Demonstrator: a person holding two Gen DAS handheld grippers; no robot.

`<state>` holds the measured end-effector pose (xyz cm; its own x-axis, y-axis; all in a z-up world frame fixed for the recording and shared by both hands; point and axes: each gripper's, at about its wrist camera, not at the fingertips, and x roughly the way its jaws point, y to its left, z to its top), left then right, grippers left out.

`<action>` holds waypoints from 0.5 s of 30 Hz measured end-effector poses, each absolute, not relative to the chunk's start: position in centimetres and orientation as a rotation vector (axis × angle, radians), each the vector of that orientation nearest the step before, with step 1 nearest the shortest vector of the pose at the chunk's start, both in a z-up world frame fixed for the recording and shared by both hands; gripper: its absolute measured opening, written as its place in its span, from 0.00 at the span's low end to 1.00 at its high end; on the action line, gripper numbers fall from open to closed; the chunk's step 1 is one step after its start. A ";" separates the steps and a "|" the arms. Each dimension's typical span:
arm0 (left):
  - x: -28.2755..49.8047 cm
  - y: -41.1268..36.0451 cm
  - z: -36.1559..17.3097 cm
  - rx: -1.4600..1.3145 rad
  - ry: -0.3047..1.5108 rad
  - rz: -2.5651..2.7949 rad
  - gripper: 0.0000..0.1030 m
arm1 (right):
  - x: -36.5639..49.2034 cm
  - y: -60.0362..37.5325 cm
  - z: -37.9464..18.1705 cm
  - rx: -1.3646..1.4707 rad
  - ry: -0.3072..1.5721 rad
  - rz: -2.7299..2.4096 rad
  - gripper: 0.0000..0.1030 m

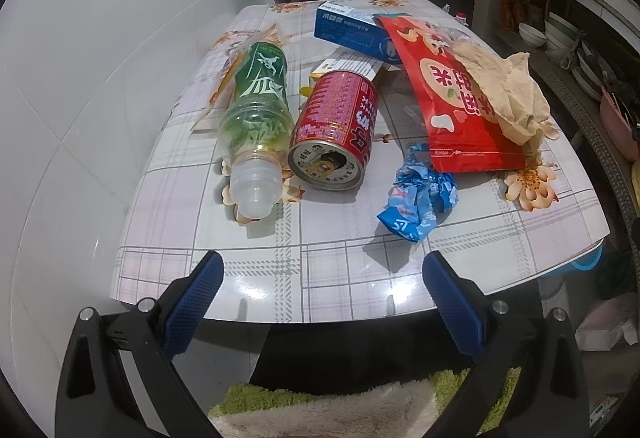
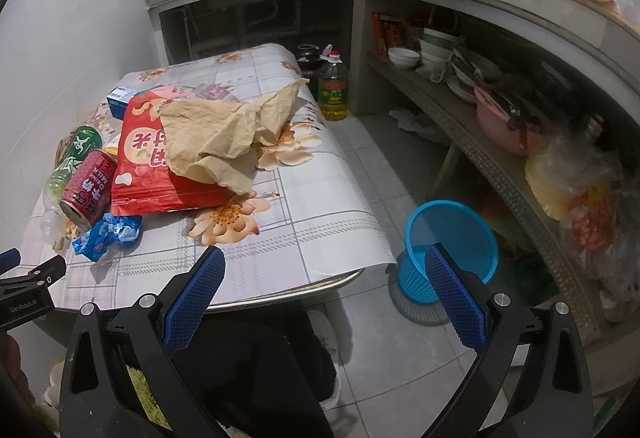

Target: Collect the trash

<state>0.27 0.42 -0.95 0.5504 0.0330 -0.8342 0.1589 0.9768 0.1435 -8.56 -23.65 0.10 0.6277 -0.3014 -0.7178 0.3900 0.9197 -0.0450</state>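
1. Both sets of jaws stand spread wide and hold nothing: the left gripper [image 1: 322, 274] hovers over the near edge of the table [image 1: 340, 278], the right gripper [image 2: 324, 274] hangs past the table's right corner, above the floor
2. All the trash lies on the table, none yet in the blue basket [image 2: 452, 238], which stands on the floor just beside the table's right corner
3. Nearest the left gripper is the crumpled blue wrapper [image 1: 420, 204]; it looks light and springy, so a good pick would come straight down over its bulk and close fully, since a loose pinch on one flap may let it unfold
4. Just left of the wrapper lies the red can [image 1: 334, 132] on its side, opened end toward the camera, touching or almost touching the green-labelled plastic bottle [image 1: 256, 118], also on its side with its cap end near; both are round and likely to roll, so the fingers should straddle the body across its width
5. A red snack bag [image 1: 452, 106] lies flat farther back, with crumpled brown paper [image 2: 224, 136] resting on top of it; the paper should go first
6. Behind the bag a blue box [image 1: 352, 30] sits on what seems to be a smaller carton, partly hidden
7. Judging by position, the right gripper is better placed to carry items to the basket
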 end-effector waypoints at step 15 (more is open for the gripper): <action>0.6 0.2 -1.0 0.227 0.979 -0.083 0.95 | -8.2 -23.6 0.3 0.121 0.797 -0.388 0.93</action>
